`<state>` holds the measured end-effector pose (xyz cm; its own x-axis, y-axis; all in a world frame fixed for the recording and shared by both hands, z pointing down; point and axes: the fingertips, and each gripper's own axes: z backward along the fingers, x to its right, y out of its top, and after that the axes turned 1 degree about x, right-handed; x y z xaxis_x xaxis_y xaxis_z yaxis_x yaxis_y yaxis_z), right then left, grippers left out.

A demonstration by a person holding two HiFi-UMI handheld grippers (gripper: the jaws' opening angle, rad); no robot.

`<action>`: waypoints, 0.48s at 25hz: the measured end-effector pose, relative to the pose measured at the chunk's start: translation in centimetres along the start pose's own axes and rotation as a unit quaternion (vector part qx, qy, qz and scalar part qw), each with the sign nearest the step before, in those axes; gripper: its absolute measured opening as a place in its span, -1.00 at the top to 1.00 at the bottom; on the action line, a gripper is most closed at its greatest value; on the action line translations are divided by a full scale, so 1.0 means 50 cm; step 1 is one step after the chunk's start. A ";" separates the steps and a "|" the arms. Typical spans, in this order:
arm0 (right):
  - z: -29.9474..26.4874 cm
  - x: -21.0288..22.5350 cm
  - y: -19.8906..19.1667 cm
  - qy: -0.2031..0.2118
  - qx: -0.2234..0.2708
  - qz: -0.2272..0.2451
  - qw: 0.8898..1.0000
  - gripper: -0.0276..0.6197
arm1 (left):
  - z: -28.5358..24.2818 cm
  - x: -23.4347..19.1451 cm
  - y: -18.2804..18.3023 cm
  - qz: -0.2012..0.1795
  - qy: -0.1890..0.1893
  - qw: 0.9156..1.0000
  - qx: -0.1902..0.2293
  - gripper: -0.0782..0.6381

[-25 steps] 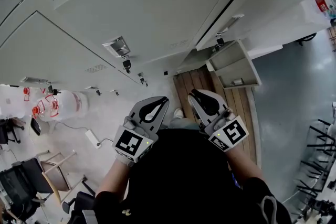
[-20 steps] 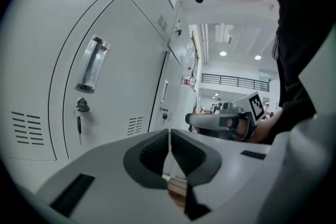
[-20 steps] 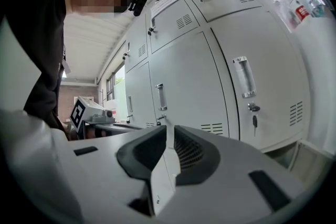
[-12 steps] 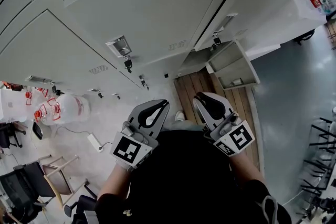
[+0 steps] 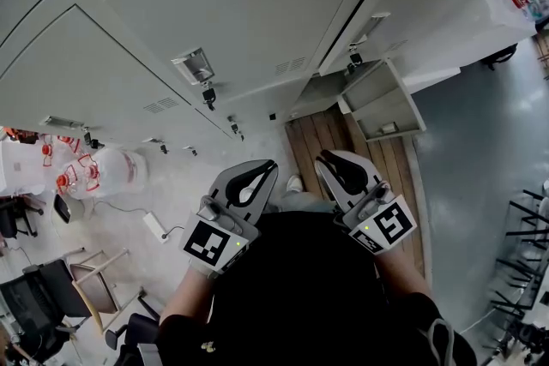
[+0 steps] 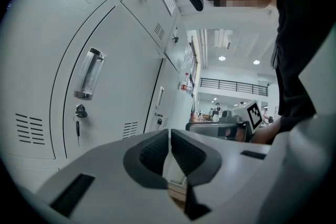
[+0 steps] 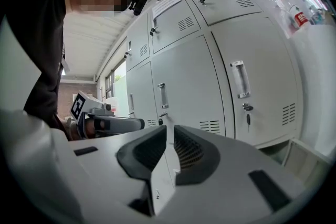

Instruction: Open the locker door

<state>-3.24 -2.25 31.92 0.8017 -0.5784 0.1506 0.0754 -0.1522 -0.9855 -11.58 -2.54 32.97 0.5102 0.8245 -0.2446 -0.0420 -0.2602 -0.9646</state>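
Grey locker doors fill the upper head view. The middle door [image 5: 249,13] carries a metal handle [image 5: 193,64] and a lock with a key [image 5: 208,96]. My left gripper [image 5: 260,170] and right gripper [image 5: 329,159] are held close to the body, short of the doors, both shut with nothing between the jaws. The left gripper [image 6: 169,132] faces a closed door with its handle [image 6: 89,73] and key [image 6: 79,113]. Beyond the right gripper [image 7: 170,131] are closed doors, one with a handle [image 7: 239,78] and key [image 7: 247,109].
A low compartment [image 5: 382,107] stands open at the right, above a wooden platform [image 5: 322,141]. Water bottles with red caps [image 5: 94,171], a power strip [image 5: 154,225] and chairs [image 5: 51,296] are on the floor at the left. A plastic bag [image 7: 294,8] lies on top of the lockers.
The lockers have slid slightly up in the head view. The right gripper has drifted a little down and right; both stay shut.
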 end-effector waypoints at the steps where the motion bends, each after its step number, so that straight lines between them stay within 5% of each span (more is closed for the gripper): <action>1: 0.001 -0.001 0.000 0.001 0.000 0.000 1.000 0.73 | 0.000 0.001 -0.002 0.000 0.000 1.000 -0.002 0.70; 12: 0.013 0.013 -0.002 -0.006 -0.001 -0.004 1.000 0.73 | -0.016 0.014 0.007 -0.006 -0.007 1.000 0.001 0.70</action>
<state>-2.33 -2.07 32.07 0.8080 -0.5676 0.1582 0.0817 -0.1581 -0.9840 -10.54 -2.47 32.53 0.4989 0.8342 -0.2349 -0.0387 -0.2493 -0.9676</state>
